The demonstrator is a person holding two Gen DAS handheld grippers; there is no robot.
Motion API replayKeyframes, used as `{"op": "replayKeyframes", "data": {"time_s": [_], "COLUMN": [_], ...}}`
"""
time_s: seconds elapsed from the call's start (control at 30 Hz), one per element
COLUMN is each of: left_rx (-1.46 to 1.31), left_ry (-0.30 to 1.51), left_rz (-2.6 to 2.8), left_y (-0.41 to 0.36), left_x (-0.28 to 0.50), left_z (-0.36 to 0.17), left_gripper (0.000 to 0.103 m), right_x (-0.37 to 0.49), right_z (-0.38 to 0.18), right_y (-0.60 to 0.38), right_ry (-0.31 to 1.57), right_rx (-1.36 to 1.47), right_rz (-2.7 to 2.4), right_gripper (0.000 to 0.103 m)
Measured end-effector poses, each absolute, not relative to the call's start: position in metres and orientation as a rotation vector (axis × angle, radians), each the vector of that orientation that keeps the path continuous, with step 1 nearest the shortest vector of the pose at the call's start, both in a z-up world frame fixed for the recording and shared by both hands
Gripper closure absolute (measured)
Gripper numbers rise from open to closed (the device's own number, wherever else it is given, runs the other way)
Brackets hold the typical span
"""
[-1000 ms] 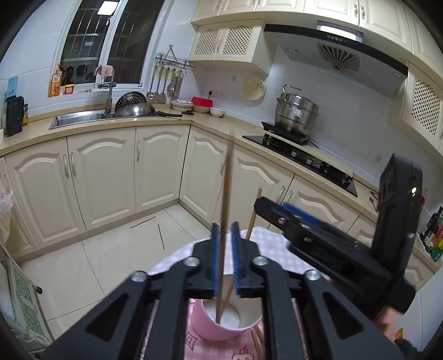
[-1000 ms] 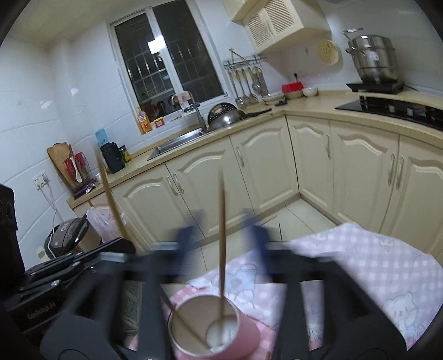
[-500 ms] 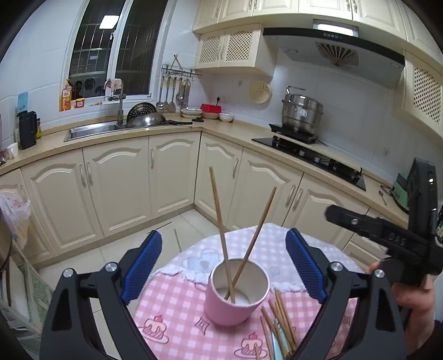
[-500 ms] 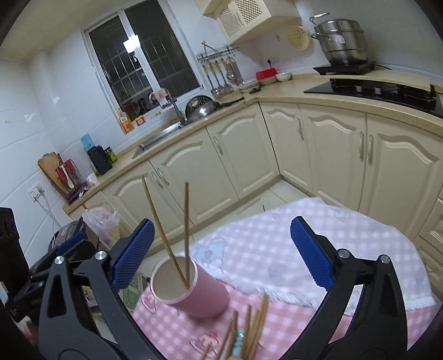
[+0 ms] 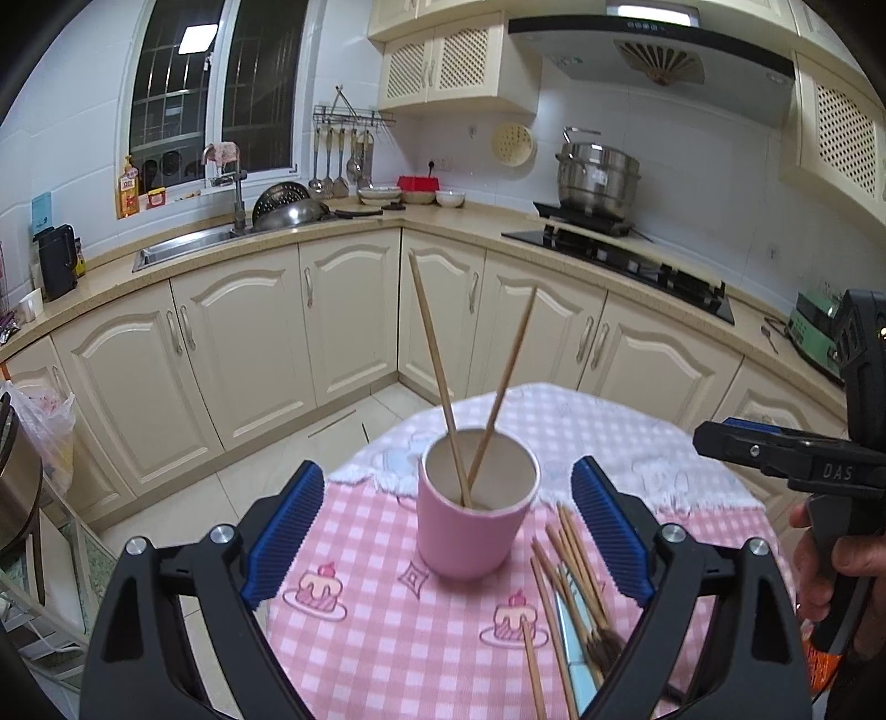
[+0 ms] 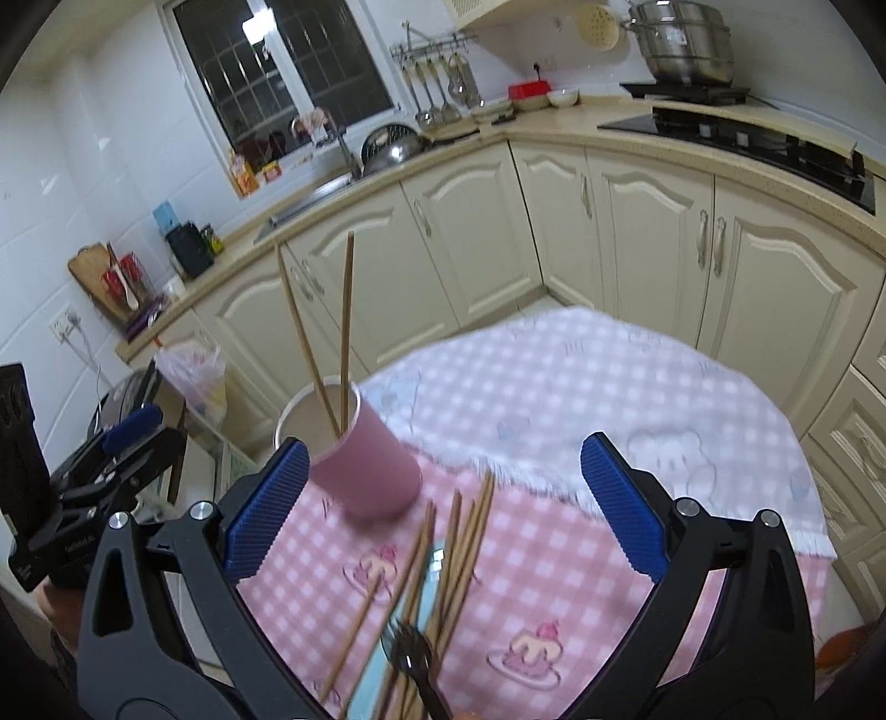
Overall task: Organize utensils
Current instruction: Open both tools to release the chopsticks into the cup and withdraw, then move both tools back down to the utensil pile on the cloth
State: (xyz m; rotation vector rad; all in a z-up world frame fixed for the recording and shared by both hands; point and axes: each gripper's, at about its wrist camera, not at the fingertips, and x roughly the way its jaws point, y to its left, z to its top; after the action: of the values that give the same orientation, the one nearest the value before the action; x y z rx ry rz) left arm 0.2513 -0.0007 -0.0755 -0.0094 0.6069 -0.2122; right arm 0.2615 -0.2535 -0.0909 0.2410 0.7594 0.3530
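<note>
Indoor ceiling light is filling both views evenly; a lamp is reflecting in the dark window [image 5: 213, 91] at 11 o'clock. The range hood [image 5: 653, 41] strip is glaring at 1 o'clock. Fisheye is bending cabinets and vignetting the corners black. The right wrist view is smearing the pink cup [image 6: 362, 465] and chopsticks pile [image 6: 443, 565]; left view is staying sharp.

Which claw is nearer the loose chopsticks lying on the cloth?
Right. The right claw, open, hangs directly over the loose chopsticks; the left claw, open, faces the pink cup, with them off to its right.
</note>
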Motion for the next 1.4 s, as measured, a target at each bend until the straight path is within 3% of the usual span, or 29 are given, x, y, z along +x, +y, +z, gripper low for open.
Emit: {"op": "replayKeyframes", "data": {"time_s": [0.53, 0.73, 1.03, 1.4], "left_rx": [0.053, 0.09, 0.137, 0.181], "left_ry": [0.841, 0.944, 1.044, 1.109], "left_rz": [-0.234, -0.252, -0.269, -0.29], "left_y": [-0.013, -0.027, -0.038, -0.047], "left_x": [0.235, 0.232, 0.23, 0.229], "left_z": [-0.143, -0.174, -0.201, -0.218], "left_gripper": [0.014, 0.014, 0.014, 0.014], "right_x": [0.218, 0.208, 0.211, 0.22], "right_z": [-0.162, -0.19, -0.203, -0.207], "right_y": [-0.227, -0.211, -0.198, -0.188], "right_ry": [1.068, 1.165, 1.212, 1.214], "right_rx": [-0.019, -0.085, -0.114, -0.122], "right_rz": [0.434, 0.478, 0.528, 0.549], "right_gripper": [0.008, 0.04, 0.057, 0.061]}}
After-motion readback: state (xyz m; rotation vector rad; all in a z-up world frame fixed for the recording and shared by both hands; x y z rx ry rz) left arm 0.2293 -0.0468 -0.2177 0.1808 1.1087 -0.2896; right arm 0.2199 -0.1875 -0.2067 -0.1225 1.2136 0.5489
